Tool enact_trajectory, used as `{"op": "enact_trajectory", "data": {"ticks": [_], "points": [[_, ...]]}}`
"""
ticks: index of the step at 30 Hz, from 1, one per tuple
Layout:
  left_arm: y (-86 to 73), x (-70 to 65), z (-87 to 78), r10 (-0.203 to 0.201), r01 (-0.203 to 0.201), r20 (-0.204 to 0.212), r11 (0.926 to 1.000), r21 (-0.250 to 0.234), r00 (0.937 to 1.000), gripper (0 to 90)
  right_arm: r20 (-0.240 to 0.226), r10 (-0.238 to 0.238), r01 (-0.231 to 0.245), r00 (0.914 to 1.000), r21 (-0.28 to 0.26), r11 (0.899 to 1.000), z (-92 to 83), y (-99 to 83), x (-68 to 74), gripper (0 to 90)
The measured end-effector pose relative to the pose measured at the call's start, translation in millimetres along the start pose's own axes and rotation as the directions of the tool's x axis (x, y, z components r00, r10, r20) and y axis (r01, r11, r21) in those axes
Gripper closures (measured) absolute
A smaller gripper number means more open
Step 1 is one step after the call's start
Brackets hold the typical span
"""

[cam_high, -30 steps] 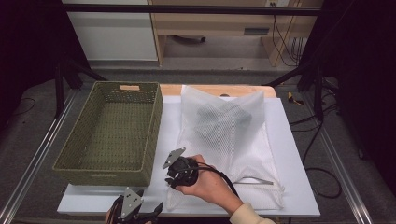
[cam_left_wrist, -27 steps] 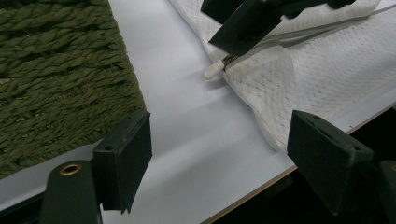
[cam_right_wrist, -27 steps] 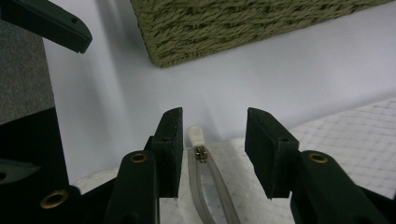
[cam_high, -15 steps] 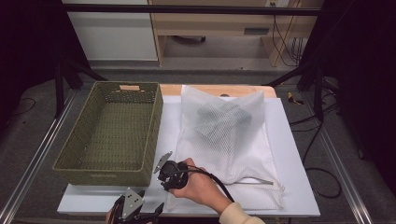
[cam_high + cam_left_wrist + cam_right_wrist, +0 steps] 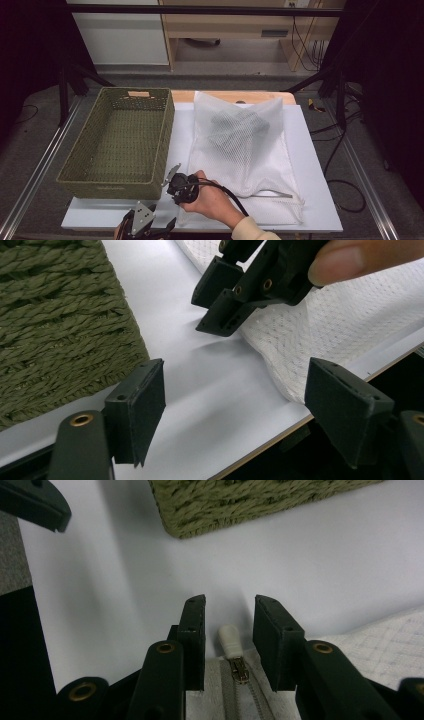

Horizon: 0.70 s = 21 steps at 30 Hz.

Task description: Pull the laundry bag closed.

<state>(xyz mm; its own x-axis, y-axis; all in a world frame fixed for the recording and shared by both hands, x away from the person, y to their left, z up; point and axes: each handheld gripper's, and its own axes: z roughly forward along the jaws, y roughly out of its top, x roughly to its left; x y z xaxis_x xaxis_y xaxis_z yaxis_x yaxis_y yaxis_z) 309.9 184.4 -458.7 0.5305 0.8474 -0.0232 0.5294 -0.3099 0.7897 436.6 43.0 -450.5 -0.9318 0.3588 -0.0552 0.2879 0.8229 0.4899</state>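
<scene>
Beyond the white tabletop [image 5: 320, 165], a grey carpeted floor [image 5: 240, 82] runs to a white cabinet [image 5: 120, 40] and a light wooden bench [image 5: 225, 25], with black cables [image 5: 300, 35] trailing and darkness on both sides.

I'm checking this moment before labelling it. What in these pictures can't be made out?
- What lies inside the mesh bag: high view, a dark shape blurred by the white netting.
- The zipper behind its pull tab: right gripper view, cut off by the bottom edge, so how far it is zipped is unclear.
- The left gripper: high view, cut off at the bottom edge.
- The label on the basket: high view, too small to read.
</scene>
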Motion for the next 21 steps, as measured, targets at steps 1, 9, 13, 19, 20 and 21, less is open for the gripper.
{"op": "enact_trajectory", "data": {"ticks": [1,9,13,19,20,21], "points": [[0.1,-0.8,0.8,-0.004,0.004,0.002,1.0000,-0.003,1.0000,25.0,0.000,0.001,-0.001,1.0000,-0.002,1.000,-0.4,0.0,-0.1,67.6],[0.6,-2.5,1.1,0.004,-0.004,0.008,1.0000,0.003,1.0000,25.7,0.007,-0.004,0.004,1.0000,0.041,0.999,3.3,0.4,-2.4,75.5],[0.8,-2.8,1.3,0.001,-0.001,0.012,1.0000,0.003,0.9999,26.0,0.008,-0.011,0.011,0.9999,0.042,0.999,1.2,-0.2,-0.6,81.4],[2.5,-6.3,3.7,-0.001,0.001,0.034,1.0000,-0.005,0.9994,29.3,0.006,0.014,-0.014,0.9999,-0.027,1.000,-9.5,-3.3,-3.2,81.5],[3.1,-7.5,4.8,-0.009,0.009,0.044,0.9999,-0.010,0.9990,30.2,0.005,0.019,-0.018,0.9998,-0.040,0.999,-11.5,-4.2,-4.0,81.5],[3.9,-8.2,6.0,-0.015,0.015,0.054,0.9998,-0.011,0.9984,31.1,0.002,0.024,-0.024,0.9997,-0.056,0.998,-13.6,-5.3,-4.7,81.5]]}}
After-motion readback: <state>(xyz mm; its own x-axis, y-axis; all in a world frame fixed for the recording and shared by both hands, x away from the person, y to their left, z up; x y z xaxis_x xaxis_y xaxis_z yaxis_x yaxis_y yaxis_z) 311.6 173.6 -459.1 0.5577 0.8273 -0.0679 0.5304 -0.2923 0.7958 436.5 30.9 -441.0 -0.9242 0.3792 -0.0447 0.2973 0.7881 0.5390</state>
